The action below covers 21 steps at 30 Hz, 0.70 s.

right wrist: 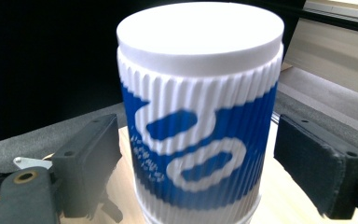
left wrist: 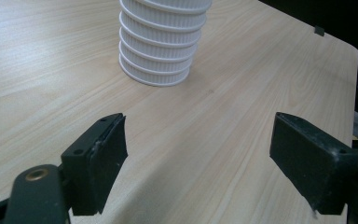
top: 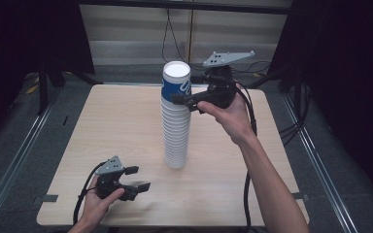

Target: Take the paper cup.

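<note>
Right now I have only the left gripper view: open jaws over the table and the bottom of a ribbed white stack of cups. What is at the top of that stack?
Observer: The stack of cups is tall, and its top cup has a blue print on its ribbed wall.
Operator: Where is the other gripper?
Observer: The right gripper is up at that top cup, with one jaw on either side of it.
Operator: Is it clamped on the cup?
Observer: No. In the right gripper view the jaws stand open, with a gap between each jaw and the cup wall.
</note>
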Tool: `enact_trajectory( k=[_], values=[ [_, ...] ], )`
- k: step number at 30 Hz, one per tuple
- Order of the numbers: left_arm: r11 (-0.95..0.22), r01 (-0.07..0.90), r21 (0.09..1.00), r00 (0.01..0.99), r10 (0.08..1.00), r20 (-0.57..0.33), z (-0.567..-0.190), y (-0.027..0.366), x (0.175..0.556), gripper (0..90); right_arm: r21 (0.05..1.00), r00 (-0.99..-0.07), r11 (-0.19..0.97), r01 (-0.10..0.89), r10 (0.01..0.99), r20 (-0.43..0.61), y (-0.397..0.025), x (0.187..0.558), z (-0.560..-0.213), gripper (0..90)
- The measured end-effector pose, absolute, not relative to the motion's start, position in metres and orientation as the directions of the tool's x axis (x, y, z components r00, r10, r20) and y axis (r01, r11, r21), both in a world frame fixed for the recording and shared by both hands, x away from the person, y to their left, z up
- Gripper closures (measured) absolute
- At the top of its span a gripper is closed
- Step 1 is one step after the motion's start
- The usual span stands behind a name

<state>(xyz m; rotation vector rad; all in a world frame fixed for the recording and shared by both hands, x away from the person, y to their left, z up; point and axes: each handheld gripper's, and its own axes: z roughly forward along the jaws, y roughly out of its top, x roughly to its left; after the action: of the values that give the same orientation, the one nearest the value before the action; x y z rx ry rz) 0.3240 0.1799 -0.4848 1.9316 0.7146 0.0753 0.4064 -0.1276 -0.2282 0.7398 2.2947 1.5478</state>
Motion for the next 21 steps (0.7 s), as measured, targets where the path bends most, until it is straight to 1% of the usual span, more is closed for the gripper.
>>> enact_trajectory(
  k=[3,13,16,18,21],
  values=[
    [-0.295,0.442,0.847,0.823,0.51,-0.251,-0.484,0.18,0.324,18.8,0.925,-0.831,0.288,0.247,0.554,0.05,-0.126,0.408,-0.223,14.9],
    [-0.294,0.443,0.847,0.822,0.509,-0.254,-0.485,0.18,0.324,18.7,0.909,-0.839,0.326,0.258,0.542,0.043,-0.112,0.419,-0.217,14.8],
    [-0.295,0.444,0.846,0.822,0.51,-0.254,-0.485,0.181,0.324,18.8,0.911,-0.843,0.319,0.263,0.535,0.055,-0.11,0.421,-0.218,16.1],
    [-0.295,0.447,0.845,0.822,0.508,-0.257,-0.485,0.18,0.324,18.7,0.912,-0.844,0.318,0.26,0.534,0.055,-0.11,0.422,-0.218,19.3],
    [-0.296,0.442,0.847,0.823,0.509,-0.252,-0.485,0.18,0.324,18.8,0.915,-0.848,0.313,0.255,0.527,0.056,-0.109,0.422,-0.217,20.4]
  ],
)
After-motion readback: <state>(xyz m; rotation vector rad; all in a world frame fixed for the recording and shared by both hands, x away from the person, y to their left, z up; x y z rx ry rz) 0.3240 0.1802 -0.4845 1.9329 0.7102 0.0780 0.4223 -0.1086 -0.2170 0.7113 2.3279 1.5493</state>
